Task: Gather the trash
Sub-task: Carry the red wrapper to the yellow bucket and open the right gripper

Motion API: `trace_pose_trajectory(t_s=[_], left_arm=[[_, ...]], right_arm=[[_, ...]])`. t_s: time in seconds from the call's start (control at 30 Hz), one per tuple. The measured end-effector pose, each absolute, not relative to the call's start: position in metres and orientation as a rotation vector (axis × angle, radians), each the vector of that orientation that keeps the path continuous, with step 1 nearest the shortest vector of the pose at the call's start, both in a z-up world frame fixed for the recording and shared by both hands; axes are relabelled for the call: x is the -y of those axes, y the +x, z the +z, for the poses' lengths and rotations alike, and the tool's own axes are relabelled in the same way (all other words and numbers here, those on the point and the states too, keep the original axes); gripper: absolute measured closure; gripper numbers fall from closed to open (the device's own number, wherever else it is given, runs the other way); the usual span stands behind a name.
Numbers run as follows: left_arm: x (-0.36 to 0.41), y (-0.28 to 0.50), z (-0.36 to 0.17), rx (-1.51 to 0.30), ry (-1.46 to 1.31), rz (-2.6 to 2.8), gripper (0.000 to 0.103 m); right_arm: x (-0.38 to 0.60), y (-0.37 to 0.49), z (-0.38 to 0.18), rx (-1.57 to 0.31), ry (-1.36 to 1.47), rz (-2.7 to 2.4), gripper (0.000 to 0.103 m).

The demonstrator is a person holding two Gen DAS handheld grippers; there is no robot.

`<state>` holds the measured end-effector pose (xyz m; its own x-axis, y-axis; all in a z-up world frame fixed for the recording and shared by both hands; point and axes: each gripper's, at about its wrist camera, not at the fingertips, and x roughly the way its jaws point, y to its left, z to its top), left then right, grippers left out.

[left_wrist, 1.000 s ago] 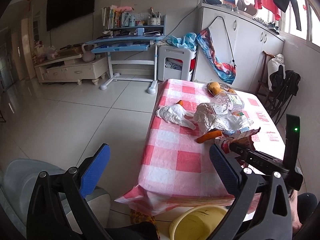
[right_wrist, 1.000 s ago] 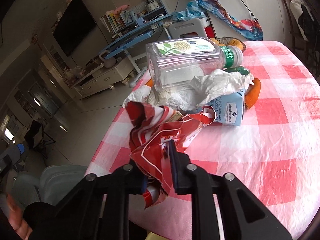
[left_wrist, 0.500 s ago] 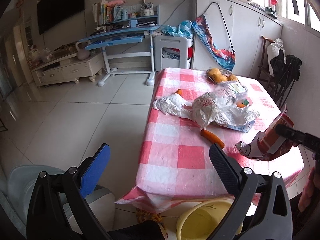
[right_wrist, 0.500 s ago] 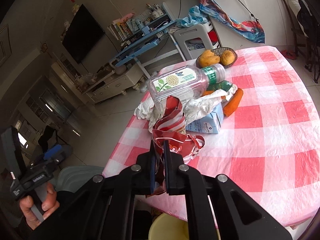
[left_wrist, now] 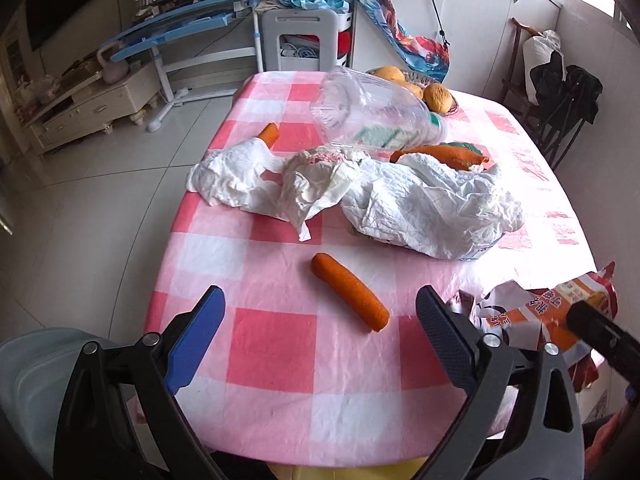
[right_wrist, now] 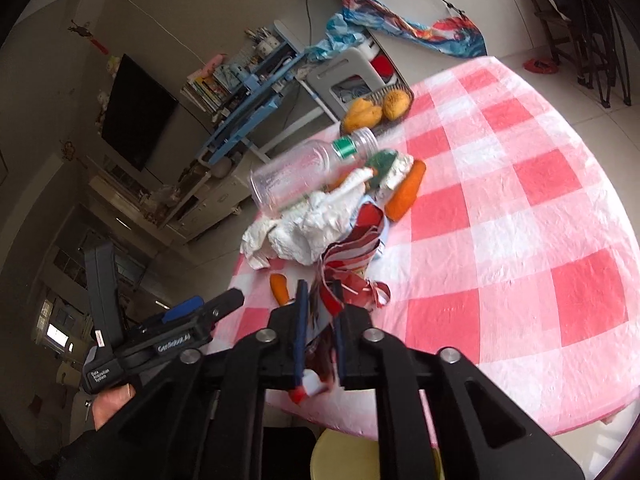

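Pink checked tablecloth (left_wrist: 276, 332) is covering the table, with the left gripper (left_wrist: 320, 312) hanging wide apart and empty just short of a carrot (left_wrist: 350, 290). Beside that carrot, the right gripper (right_wrist: 319, 308) has just been loosening, its jaws parted around a red wrapper (right_wrist: 352, 264). Beyond the carrot, crumpled paper (left_wrist: 420, 200) and a clear bottle (left_wrist: 372, 114) are lying.

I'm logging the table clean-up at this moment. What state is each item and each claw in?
Left claw: open, empty, over the near carrot.
Right claw: jaws just opening, red snack wrapper between them.
Plastic bottle: on its side, empty-looking.
White tissues: crumpled, heaped.
Near carrot: lying loose on the tablecloth.
Yellow bin: below the table edge, mostly hidden.
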<state>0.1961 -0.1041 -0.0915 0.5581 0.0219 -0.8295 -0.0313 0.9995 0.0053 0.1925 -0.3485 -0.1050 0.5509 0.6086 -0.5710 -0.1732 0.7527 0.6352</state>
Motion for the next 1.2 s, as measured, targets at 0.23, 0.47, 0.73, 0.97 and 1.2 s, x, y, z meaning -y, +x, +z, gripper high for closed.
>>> trace_pose_trajectory(t_s=[0.23, 0.47, 0.73, 0.97, 1.2], left_arm=[[0.109, 0.216, -0.119, -1.052, -0.047, -0.006, 0.08], [0.08, 0.199, -0.102, -1.003, -0.146, -0.051, 0.09], [0.056, 0.148, -0.079, -0.93, -0.197, -0.094, 0.09], [0.05, 0.11, -0.071, -0.907, -0.173, -0.107, 0.09], [0.049, 0.084, -0.07, -0.903, -0.16, -0.119, 0.09]], right_arm=[[0.344, 0.193, -0.117, -0.901, 0.545, 0.53, 0.095], [0.339, 0.181, -0.1, -0.834, 0.495, 0.572, 0.096], [0.309, 0.143, -0.091, -0.839, 0.397, 0.687, 0.096], [0.271, 0.101, -0.107, -0.969, 0.227, 0.775, 0.096], [0.255, 0.082, -0.131, -1.075, 0.126, 0.764, 0.096]])
